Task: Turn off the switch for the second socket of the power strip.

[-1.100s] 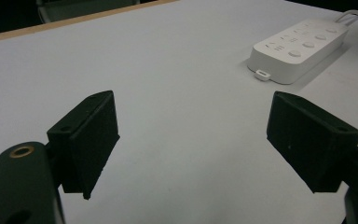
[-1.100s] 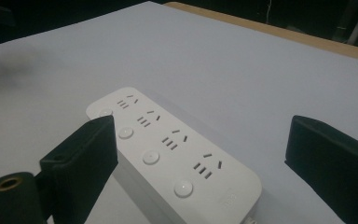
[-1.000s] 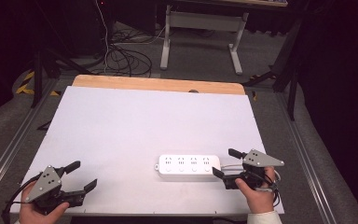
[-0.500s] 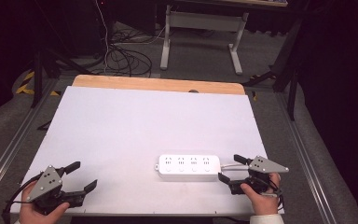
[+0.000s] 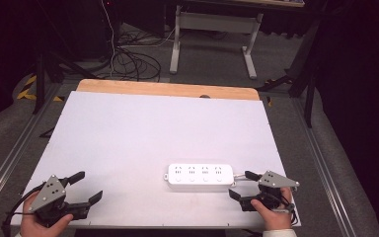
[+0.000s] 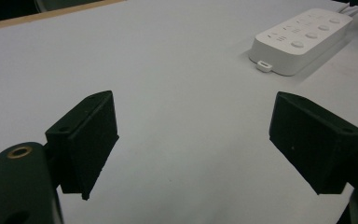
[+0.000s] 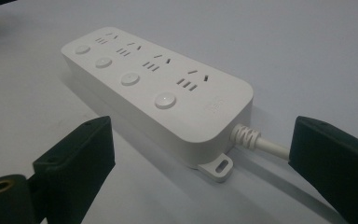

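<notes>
Jaws wide on both sides, I hold my right gripper (image 5: pixel 240 184) low over the near right corner of the white table (image 5: pixel 128 143), its two black pads standing well apart and closed on nothing. Between them, in the right gripper view, lies the cord end of the white power strip (image 7: pixel 154 98): one pad sits off its near long side, the other beside the white cord (image 7: pixel 261 144) where that leaves the ribbed collar. Neither pad touches the strip, as far as I can make out.

Flat on the table, the strip rests with its sockets and round buttons facing up, towards the near right of the tabletop, its length running across the table. A small mounting tab juts from each end.

My left gripper (image 5: pixel 81 187) hangs at the near left corner, spread just as wide and empty, well apart from the strip, which its own camera catches far off at the upper right (image 6: pixel 303 39).

By my reckoning the work has barely begun. The strip is untouched and unlifted, nothing is plugged into any socket, and the one step under way is the right gripper's approach to the cord end. Whether the grip is meant for the body or for the cord, I cannot tell from here; closing, lifting and everything after remain to do.
</notes>
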A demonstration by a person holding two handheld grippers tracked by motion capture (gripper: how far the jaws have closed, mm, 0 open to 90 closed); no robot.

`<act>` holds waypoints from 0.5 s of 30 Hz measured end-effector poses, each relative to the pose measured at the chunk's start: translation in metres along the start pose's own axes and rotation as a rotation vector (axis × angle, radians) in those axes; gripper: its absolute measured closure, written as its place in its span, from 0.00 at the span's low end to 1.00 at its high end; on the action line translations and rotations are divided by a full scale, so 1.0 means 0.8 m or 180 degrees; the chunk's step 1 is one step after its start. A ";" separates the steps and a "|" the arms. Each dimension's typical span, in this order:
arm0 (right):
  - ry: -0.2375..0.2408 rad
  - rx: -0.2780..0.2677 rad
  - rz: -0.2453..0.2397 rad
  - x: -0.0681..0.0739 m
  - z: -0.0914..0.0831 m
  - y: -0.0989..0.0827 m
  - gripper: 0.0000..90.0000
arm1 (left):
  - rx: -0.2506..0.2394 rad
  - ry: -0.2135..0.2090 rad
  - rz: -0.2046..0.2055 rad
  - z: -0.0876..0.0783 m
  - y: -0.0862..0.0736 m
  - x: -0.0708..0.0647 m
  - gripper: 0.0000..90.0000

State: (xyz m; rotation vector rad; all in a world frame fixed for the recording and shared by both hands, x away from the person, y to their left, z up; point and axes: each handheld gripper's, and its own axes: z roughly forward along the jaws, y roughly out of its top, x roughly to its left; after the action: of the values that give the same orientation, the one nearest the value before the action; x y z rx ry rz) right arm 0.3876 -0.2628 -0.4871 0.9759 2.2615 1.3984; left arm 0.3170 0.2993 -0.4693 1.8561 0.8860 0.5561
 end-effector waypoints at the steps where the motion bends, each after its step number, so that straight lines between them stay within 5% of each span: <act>1: -0.0011 0.0009 -0.0028 0.000 0.001 0.000 0.08 | 0.0006 -0.0001 0.0005 0.000 0.000 0.000 0.19; 15: -0.0050 0.0029 -0.0156 0.007 0.007 0.004 0.10 | -0.0056 -0.0021 -0.0009 -0.001 -0.001 0.002 0.18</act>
State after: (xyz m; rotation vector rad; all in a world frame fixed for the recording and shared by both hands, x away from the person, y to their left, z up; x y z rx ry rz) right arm 0.3875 -0.2543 -0.4864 0.9245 2.2666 1.3566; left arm 0.3177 0.3012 -0.4695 1.8395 0.8768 0.5541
